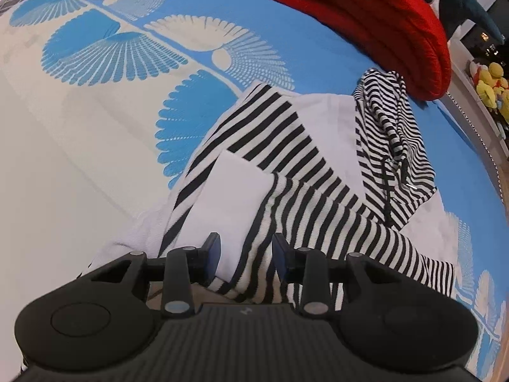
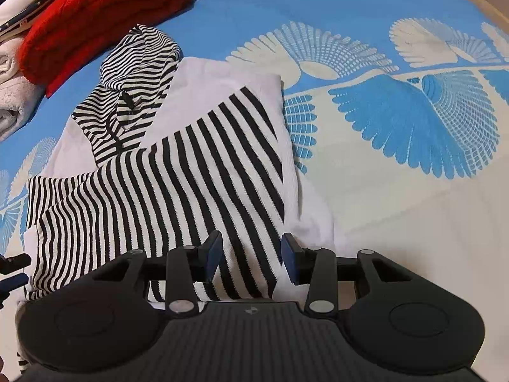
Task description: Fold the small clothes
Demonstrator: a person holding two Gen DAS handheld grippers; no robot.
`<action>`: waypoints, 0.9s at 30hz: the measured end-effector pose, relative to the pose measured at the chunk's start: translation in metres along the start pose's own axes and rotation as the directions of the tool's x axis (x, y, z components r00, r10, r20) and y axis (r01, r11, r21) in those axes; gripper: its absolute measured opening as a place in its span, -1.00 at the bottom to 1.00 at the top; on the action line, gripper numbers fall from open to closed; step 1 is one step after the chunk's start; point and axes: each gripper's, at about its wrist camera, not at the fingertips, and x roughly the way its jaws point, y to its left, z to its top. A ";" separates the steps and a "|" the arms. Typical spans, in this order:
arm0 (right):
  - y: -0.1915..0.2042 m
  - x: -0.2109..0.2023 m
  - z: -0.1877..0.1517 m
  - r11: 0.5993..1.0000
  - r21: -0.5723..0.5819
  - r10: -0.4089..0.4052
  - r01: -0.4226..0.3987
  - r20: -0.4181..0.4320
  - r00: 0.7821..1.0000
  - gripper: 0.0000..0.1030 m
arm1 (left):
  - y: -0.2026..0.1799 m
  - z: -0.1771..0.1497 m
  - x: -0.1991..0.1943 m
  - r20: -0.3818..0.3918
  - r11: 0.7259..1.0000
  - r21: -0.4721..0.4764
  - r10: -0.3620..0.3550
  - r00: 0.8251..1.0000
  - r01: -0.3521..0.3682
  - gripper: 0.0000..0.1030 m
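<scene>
The striped top (image 2: 178, 172) lies half folded on the bed (image 2: 397, 222), right under both claws, and the left claw (image 1: 245, 256) and right claw (image 2: 251, 254) are both apart holding nothing, so next they must pinch its near edge and fold again.

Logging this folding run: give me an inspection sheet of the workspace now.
Surface: blue and cream patterned bedspread, fan motifs.
Job's things: black-and-white striped garment, partly folded, hood at the far end.
Clutter: folded red knit beyond the hood; pale folded cloth beside it.
Grippers: left gripper open over the striped hem; right gripper open over the garment's edge, pads not pressing.
Cables: nothing seen; only a dark drawstring on the hood.
Surroundings: yellow plush toys past the bed's edge.
</scene>
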 end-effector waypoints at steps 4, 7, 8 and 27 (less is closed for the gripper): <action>0.002 -0.004 0.000 1.000 -0.002 0.001 -0.001 0.013 1.000 -0.18 | -0.008 0.005 -0.010 0.039 0.999 0.038 -0.021 0.999 0.019 -0.25; 0.005 -0.010 0.001 1.000 -0.014 0.010 -0.010 0.029 1.000 -0.18 | -0.019 0.010 -0.025 0.116 0.995 0.103 -0.021 0.993 0.009 -0.25; 0.006 -0.012 0.002 1.000 -0.018 0.013 -0.012 0.035 0.999 -0.18 | -0.023 0.011 -0.031 0.142 0.992 0.126 -0.024 0.990 0.006 -0.25; -0.005 -0.040 0.013 0.997 -0.039 0.074 -0.071 0.102 0.992 -0.76 | -0.162 0.124 0.019 0.192 0.820 0.569 -0.207 0.959 0.063 -0.70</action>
